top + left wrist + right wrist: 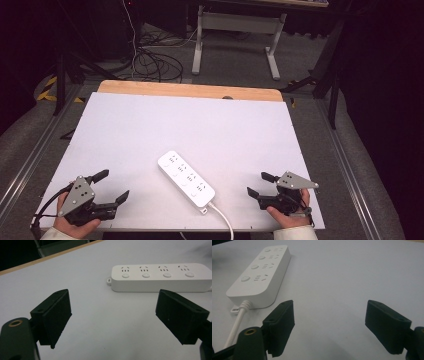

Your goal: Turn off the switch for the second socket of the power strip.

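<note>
— Start at the near edge. What are the two grippers doing?

— Both rest low at the near edge of the table (150,115), one on each side of the power strip (186,178). The left gripper (114,187) has its jaws spread wide with nothing between them, and the right gripper (261,184) is released in the same way. Neither touches the power strip.

— And the power strip itself?

— It lies flat between them, sockets up, well apart from each. Its long axis runs on a slant: the end with the cord (223,220) points toward the near edge and a little to the right, and the other end points away and to the left.

— Anything beyond the power strip?

— Past it the white tabletop is bare up to its wooden far rim, and on the floor behind lies a tangle of cables (150,62).
</note>
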The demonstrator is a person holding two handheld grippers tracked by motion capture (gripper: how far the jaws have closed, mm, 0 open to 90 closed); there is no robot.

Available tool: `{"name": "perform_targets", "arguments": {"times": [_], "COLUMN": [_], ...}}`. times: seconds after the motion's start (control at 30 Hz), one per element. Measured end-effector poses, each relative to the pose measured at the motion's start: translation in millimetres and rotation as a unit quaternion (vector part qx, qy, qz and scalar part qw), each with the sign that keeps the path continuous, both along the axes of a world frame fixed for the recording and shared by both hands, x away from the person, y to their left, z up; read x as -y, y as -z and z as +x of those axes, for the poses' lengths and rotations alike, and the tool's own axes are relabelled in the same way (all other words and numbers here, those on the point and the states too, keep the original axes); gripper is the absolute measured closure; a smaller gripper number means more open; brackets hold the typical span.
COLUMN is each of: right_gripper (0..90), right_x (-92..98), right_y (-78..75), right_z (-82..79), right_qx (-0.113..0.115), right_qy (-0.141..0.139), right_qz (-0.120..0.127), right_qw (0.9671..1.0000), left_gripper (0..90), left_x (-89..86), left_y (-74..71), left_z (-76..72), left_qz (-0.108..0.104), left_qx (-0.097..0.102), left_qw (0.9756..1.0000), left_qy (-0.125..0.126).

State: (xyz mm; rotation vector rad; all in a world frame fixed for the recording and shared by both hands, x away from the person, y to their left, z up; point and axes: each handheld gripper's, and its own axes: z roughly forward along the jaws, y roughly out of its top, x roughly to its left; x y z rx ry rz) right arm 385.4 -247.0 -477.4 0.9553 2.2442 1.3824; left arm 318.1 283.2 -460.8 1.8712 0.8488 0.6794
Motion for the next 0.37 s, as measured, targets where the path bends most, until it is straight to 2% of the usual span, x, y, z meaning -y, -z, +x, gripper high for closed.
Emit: {"name": "perform_targets", "arguments": {"times": [0.07,0.23,0.37], "right_gripper": [24.0,19.2,16.0], "right_x": [0.1,1.8,1.7], "right_y": [-0.2,-0.6,0.2], "right_z": [-0.3,0.6,1.3], "right_qx": [-0.001,0.001,-0.004], "right_qy": [0.003,0.015,0.019], "right_qz": [0.000,0.011,0.009], "right_qw": [1.0000,0.9998,0.9998], "left_gripper": [13.7,13.5,13.5], "left_x": [-0.4,0.1,-0.2], "left_y": [0.5,1.7,2.2], "left_z": [0.7,1.7,2.6], "left_qz": [-0.003,0.000,0.006], "left_qx": [-0.004,-0.009,-0.008], "left_qw": [1.0000,1.0000,0.9999], "left_qy": [0.000,0.003,0.002]}}
